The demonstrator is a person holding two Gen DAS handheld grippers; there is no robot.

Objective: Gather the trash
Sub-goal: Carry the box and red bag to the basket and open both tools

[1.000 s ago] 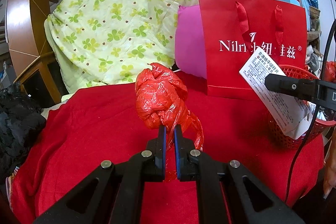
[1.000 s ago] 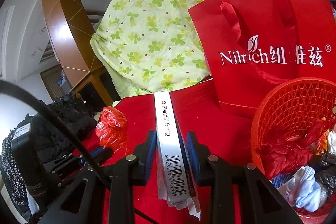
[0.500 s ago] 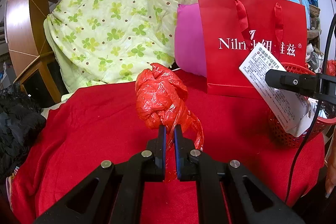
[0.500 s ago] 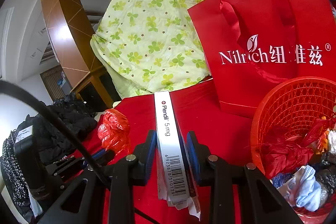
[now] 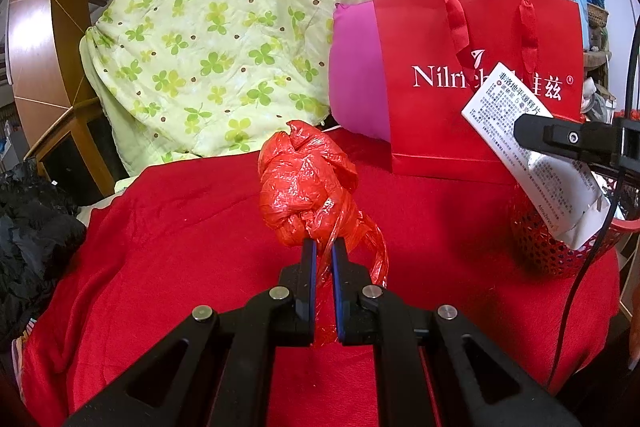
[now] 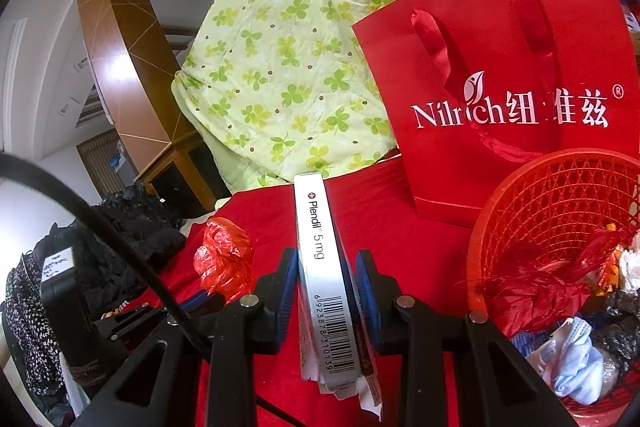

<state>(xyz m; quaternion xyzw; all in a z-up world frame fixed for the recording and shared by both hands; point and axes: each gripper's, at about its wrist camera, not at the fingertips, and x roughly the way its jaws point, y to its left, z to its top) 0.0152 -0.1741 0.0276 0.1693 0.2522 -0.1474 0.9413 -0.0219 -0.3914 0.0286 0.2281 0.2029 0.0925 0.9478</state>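
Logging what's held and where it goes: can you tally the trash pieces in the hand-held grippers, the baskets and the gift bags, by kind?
Knotted red plastic bag: 1, in the left hand-held gripper
Medicine box: 1, in the right hand-held gripper
Red mesh basket: 1
Red gift bag: 1
Total: 4

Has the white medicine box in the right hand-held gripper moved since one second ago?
No. The medicine box keeps its place against the red paper bag and red basket.

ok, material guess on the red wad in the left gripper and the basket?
Red wad: thin plastic film, probably a knotted bag; glossy, crinkled, translucent at the edges. Basket: looks like moulded rigid plastic, with an open lattice wall and a smooth rim.
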